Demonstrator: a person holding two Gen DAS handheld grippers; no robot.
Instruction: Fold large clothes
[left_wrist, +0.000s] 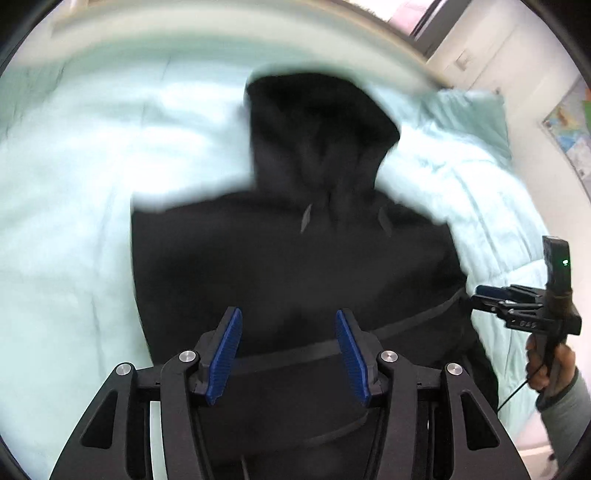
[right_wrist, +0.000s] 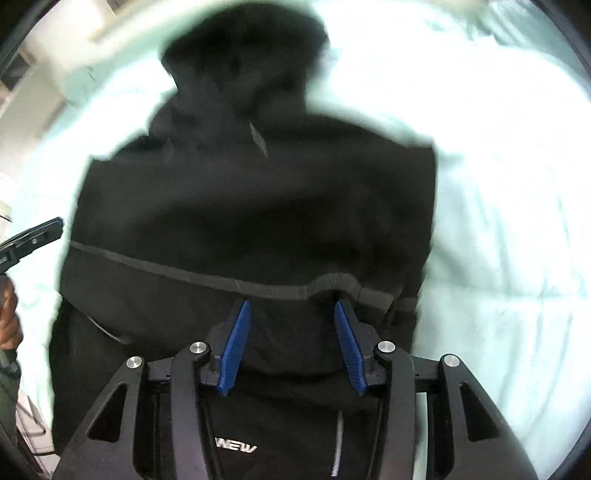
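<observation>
A black hooded sweatshirt (left_wrist: 288, 258) lies on a pale green bed, hood pointing away, its lower part folded up so a hem band crosses the body. In the right wrist view the sweatshirt (right_wrist: 251, 206) fills the middle, with white lettering near the bottom. My left gripper (left_wrist: 288, 325) is open and empty just above the near fold. My right gripper (right_wrist: 291, 314) is open and empty above the hem band (right_wrist: 332, 284). The right gripper also shows in the left wrist view (left_wrist: 484, 295) at the garment's right edge. The left gripper's tip shows in the right wrist view (right_wrist: 51, 225).
The pale green bedsheet (left_wrist: 66, 206) spreads around the garment. A rumpled green quilt and pillow (left_wrist: 469, 122) lie at the right. A white wall with a poster (left_wrist: 569, 129) stands beyond. Both views are motion-blurred.
</observation>
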